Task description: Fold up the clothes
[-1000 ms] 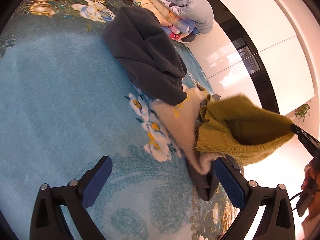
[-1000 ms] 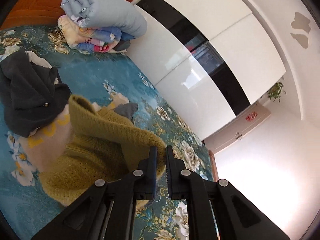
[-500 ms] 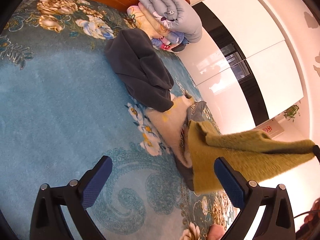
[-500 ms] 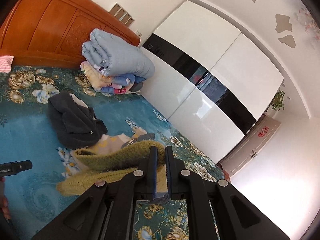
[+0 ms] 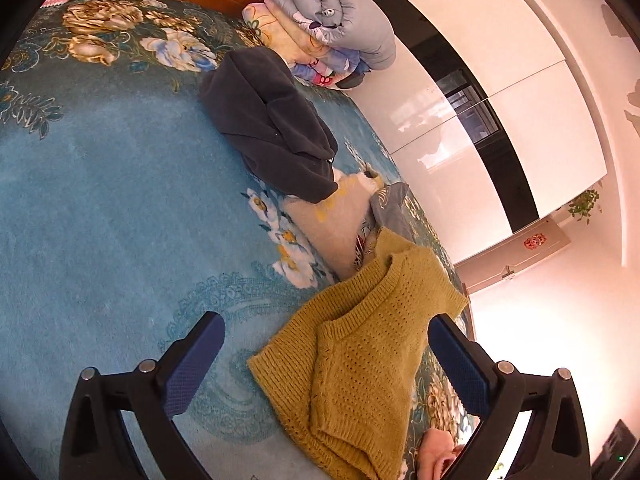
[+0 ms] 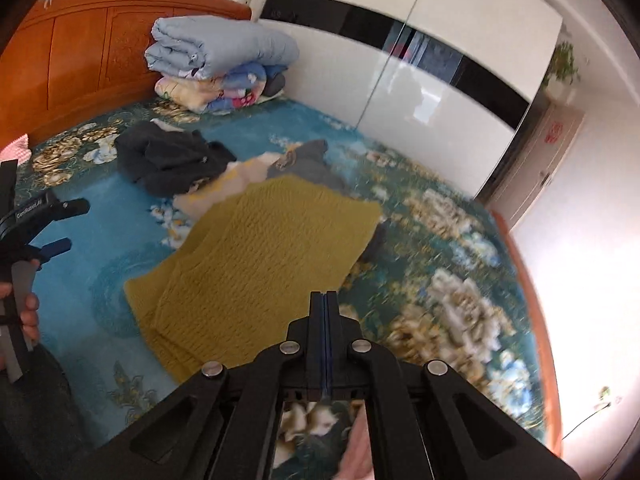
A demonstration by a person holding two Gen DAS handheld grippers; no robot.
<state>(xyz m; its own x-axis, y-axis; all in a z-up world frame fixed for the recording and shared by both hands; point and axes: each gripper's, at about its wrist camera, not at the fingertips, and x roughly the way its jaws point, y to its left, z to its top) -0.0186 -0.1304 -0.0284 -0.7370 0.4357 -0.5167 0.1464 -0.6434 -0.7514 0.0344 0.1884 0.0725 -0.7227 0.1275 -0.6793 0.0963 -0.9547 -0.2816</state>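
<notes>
roughly four garments [image 6: 256, 256], two grippers [image 5: 320, 360]

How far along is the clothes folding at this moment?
Early. Done: the yellow sweater lies spread on the bed, apart from the pile. In hand: nothing; the left gripper is open over the sweater, and the right gripper is shut with nothing visible between its fingers. Left: folding the sweater, then the dark jacket and the cream garment, both in an unsorted heap.
</notes>
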